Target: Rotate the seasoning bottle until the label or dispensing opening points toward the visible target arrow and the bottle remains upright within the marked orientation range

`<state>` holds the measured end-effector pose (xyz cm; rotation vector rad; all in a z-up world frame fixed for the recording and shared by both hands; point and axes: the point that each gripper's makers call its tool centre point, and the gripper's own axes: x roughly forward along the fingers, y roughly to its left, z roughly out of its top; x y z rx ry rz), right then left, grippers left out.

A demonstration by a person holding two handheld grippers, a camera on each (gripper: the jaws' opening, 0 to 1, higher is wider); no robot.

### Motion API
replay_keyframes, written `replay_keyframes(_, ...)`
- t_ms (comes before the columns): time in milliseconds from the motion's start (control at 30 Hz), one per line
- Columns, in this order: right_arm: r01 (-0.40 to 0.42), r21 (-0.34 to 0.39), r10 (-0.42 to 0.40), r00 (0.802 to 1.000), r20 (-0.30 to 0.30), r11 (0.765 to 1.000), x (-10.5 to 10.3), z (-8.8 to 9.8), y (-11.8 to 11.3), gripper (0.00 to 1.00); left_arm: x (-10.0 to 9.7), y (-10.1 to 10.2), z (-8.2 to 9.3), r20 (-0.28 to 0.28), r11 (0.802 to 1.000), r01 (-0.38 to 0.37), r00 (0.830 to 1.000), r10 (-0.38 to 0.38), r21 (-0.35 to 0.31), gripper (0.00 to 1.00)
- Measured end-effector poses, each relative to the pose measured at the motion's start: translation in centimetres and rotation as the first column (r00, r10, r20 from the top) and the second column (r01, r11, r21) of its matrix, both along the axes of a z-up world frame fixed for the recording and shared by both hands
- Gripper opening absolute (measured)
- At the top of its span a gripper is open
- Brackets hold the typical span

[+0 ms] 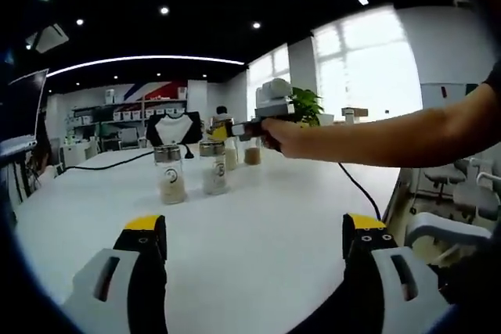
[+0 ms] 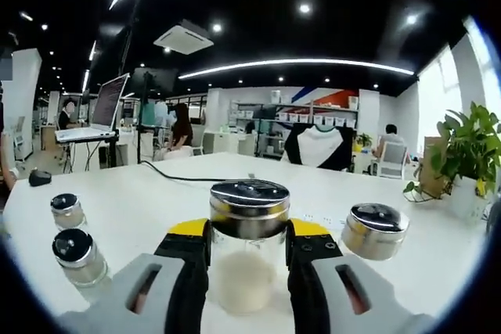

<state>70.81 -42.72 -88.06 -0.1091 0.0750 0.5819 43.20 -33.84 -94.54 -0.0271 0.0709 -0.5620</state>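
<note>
The seasoning bottle (image 2: pixel 249 252) is seen upright on the white counter (image 2: pixel 141 209), clamped between the two jaws of the right tongs (image 2: pixel 249 249). A clear glass body is shown, part filled with a pale powder heaped at the bottom, and it is closed by a shiny metal lid with a dark, flat top. No label can be made out.

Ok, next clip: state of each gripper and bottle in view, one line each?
Right gripper: shut on the seasoning bottle.
Seasoning bottle: upright, metal cap on, between the jaws.
Left gripper: open, jaws wide apart, nothing between them.
Two small bottles: upright, capped.
Two near bottles: upright, lids on.
</note>
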Motion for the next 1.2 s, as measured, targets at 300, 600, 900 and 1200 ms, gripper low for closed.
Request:
replay_keyframes(300,-0.033,0.016,0.033,0.999,-0.006,0.999,-3.5,0.8,-0.1,0.35,-0.4,-0.6,0.5,0.020,1.000,0.016,1.000,-0.016,-0.001,0.98)
replay_keyframes(600,-0.068,0.059,0.068,0.998,0.013,0.996,-7.1,2.1,-0.4,0.35,-0.9,-1.4,0.8,0.051,0.999,0.036,0.998,-0.038,0.036,0.97)
replay_keyframes(900,-0.115,0.049,0.113,0.993,0.042,0.992,-11.0,2.6,-0.7,0.35,-1.2,-2.3,0.7,0.044,0.996,0.068,0.996,-0.071,0.060,0.97)
replay_keyframes(1200,-0.153,0.082,0.149,0.987,0.055,0.985,-14.9,2.9,-1.1,0.35,-0.7,-3.2,0.8,0.055,0.991,0.094,0.993,-0.100,0.094,0.95)
